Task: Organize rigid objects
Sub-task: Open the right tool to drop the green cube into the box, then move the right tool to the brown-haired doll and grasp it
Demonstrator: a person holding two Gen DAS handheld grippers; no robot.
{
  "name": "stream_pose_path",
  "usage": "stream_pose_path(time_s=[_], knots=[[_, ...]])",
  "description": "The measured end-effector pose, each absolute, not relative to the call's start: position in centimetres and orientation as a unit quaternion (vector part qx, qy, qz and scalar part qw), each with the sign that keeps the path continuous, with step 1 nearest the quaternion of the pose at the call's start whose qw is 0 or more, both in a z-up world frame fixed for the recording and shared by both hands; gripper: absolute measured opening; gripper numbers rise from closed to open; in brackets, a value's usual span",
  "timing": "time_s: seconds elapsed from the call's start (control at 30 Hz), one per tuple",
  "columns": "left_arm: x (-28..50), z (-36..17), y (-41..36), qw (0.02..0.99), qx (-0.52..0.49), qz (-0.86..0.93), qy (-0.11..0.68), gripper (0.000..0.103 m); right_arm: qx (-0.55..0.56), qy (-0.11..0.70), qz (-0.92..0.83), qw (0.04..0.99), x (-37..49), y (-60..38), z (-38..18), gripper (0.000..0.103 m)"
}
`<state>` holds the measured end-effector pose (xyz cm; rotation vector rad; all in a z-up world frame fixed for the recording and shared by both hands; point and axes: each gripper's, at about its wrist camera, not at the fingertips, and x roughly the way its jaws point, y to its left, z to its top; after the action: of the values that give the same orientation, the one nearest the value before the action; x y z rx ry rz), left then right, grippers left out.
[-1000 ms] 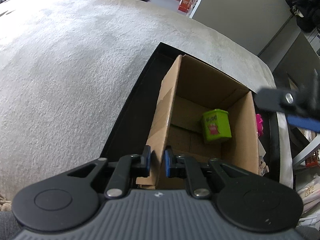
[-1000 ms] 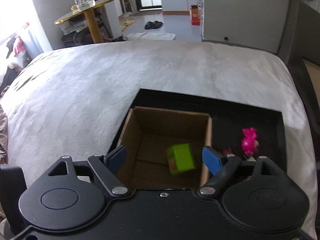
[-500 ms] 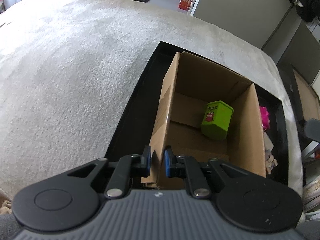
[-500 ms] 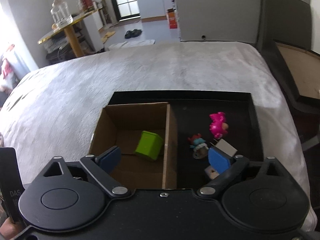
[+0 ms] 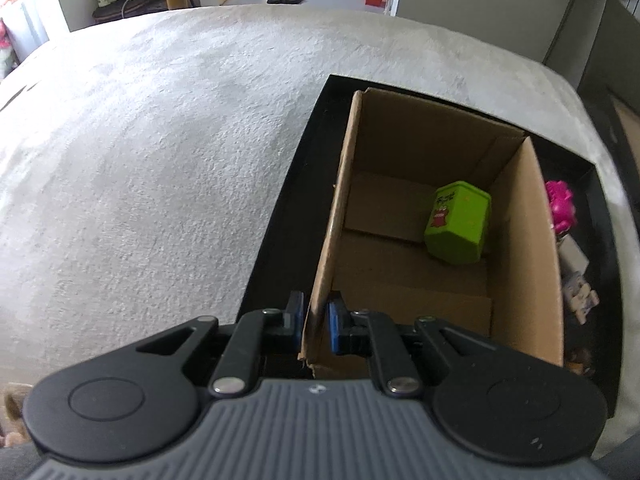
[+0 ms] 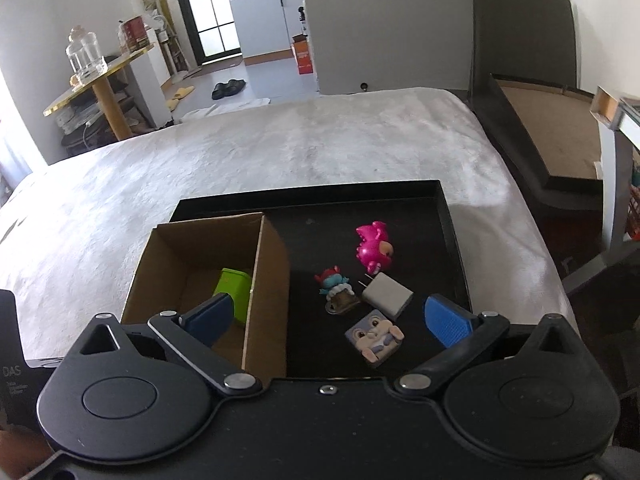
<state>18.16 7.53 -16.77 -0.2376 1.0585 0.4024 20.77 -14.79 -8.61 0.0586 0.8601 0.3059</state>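
Left claw is clenched on the near wall of the cardboard box, which sits in a black tray on the bed. Right claw hangs above the tray, jaws opening with nothing gripped. Inside the box lies a green tin; a pink toy, white charger and two figurines lie beside it.
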Motion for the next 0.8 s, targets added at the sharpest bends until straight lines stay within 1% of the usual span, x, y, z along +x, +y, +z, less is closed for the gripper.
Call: stream_pose_path(time_s=[0.23,0.63,0.8], knots=[[18.4,-16.9,6.6,0.834,-0.079,0.203,0.506,0.011,0.023,0.409,0.144,0.901,20.4,-16.1,-9.2,0.103],[18.9,-17.1,5.2,0.833,-0.028,0.213,0.511,0.012,0.038,0.435,0.134,0.889,20.1,-18.5,-11.8,0.103],[18.9,-17.1,4.9,0.832,-0.014,0.214,0.512,0.013,0.039,0.433,0.132,0.891,19.7,-19.2,-12.7,0.099]])
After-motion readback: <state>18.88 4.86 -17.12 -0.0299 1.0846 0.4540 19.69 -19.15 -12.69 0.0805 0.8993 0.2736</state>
